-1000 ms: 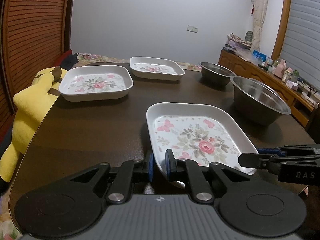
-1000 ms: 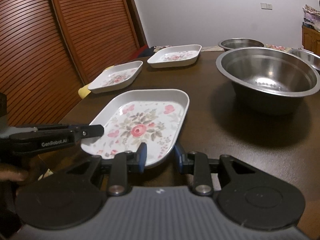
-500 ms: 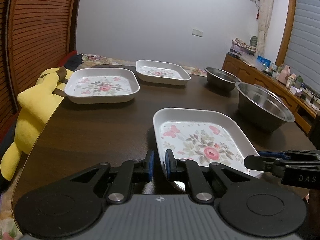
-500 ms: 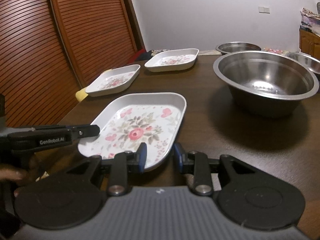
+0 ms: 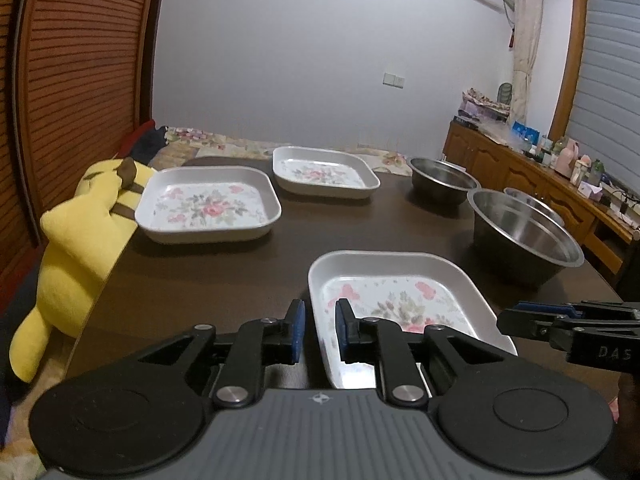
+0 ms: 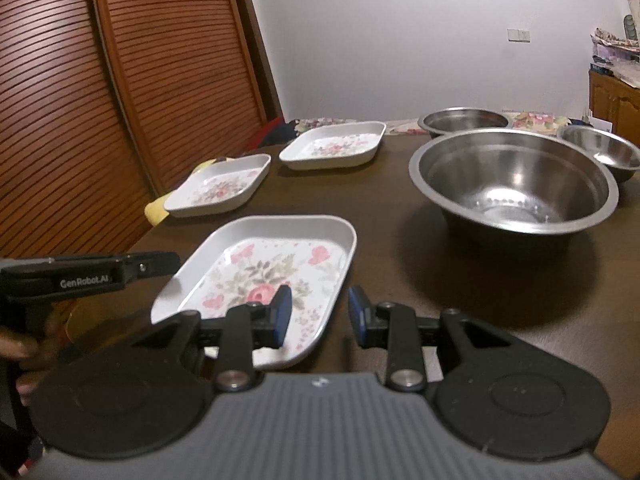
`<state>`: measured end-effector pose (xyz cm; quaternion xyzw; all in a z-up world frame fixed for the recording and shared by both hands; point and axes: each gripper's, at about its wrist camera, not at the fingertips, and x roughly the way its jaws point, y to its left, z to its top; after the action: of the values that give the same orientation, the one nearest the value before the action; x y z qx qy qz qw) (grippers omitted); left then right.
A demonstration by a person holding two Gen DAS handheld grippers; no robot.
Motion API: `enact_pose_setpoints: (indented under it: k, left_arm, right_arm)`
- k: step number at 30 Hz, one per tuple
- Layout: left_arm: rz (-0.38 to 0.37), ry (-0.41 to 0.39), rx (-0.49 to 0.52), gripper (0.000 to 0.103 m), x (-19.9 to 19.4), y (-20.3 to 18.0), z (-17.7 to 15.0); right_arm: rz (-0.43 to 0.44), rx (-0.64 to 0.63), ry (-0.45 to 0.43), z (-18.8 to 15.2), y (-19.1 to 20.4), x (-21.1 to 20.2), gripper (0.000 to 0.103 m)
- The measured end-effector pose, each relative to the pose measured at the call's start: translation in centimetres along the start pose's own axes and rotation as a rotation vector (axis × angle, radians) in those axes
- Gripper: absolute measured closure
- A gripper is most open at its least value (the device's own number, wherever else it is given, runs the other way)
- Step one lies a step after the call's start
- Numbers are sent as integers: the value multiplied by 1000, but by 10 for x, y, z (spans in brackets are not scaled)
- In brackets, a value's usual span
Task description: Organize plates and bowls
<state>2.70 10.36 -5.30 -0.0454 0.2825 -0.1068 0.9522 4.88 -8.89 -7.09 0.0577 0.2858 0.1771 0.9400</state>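
A white floral square plate (image 5: pixel 400 300) (image 6: pixel 264 276) lies at the near edge of the dark table. My left gripper (image 5: pixel 319 334) straddles its left rim with a narrow gap, not clamped. My right gripper (image 6: pixel 319 314) is open, its fingers either side of the plate's right rim. Two more floral plates (image 5: pixel 208 204) (image 5: pixel 324 172) sit at the far left; they also show in the right wrist view (image 6: pixel 218 186) (image 6: pixel 334 146). A large steel bowl (image 6: pixel 514 184) (image 5: pixel 524 236) stands to the right, with smaller steel bowls (image 6: pixel 464 120) (image 6: pixel 600 152) behind it.
A yellow plush toy (image 5: pixel 80 240) leans on the table's left edge. A wooden slatted door (image 6: pixel 120 80) stands on the left. A sideboard (image 5: pixel 540 180) with clutter runs along the right wall.
Both grippers have dropped lower toward the near plate, so both views tilt up. The right gripper's fingers have spread wider around the plate's rim.
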Motion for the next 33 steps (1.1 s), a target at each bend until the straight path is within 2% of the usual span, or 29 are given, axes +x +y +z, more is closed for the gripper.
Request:
enact_pose_setpoints:
  k: [2, 6, 9, 10, 12, 20, 27, 29, 33]
  left_arm:
    - [4, -4, 12, 76, 2, 2, 6]
    - [18, -21, 34, 69, 6, 10, 23]
    - [40, -37, 26, 65, 9, 21, 34]
    - [42, -41, 28, 60, 10, 25, 37]
    - [58, -42, 40, 54, 13, 34, 43]
    - [88, -35, 31, 53, 25, 75, 61]
    - [110, -10, 36, 53, 50, 109, 69]
    - [121, 3, 44, 60, 59, 117, 71]
    - [115, 20, 32, 65, 72, 134, 75]
  right_arm:
    - [4, -10, -8, 5, 0, 0, 70]
    - [16, -37, -25, 21, 3, 1, 69]
    - [39, -54, -37, 39, 9, 5, 58]
    - [48, -61, -40, 45, 11, 6, 55]
    - [61, -86, -48, 58, 18, 10, 53]
    - [109, -130, -36, 90, 46, 35, 50]
    - [132, -115, 50, 103, 62, 77, 50]
    - [141, -101, 95, 107, 65, 92, 50]
    - [120, -113, 117, 117, 73, 115, 50]
